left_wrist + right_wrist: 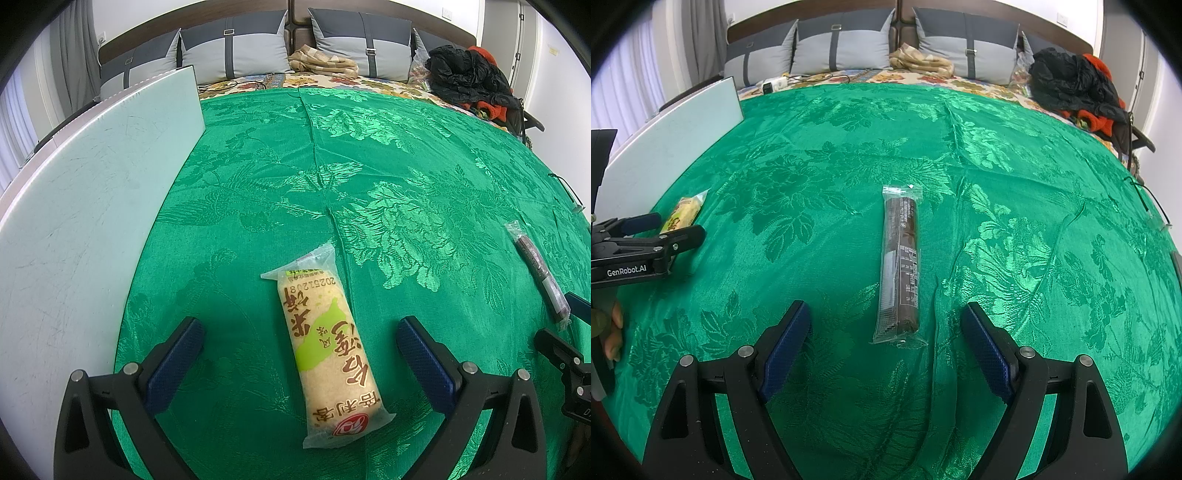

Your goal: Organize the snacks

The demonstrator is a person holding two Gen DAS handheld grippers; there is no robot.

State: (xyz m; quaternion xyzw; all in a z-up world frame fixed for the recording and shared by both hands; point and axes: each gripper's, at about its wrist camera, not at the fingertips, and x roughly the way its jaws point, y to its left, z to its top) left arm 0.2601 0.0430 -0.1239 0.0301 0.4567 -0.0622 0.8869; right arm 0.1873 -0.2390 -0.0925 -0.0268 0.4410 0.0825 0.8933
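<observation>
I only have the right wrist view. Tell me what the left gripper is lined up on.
Observer: The left gripper is open, and the rice cracker pack lies between its fingers, untouched.
Operator: Describe that pack's lie.
Observer: Lengthwise along the fingers, flat on the green cloth, printed side up.
Operator: Say what is on its left.
Observer: A white board lies beside the cloth, left of the pack, not touching it.

A green floral cloth (pixel 849 147) covers the bed, bearing a rice-cake packet (pixel 327 350), a dark snack roll (pixel 900 266) and a white board (pixel 92 192).
</observation>
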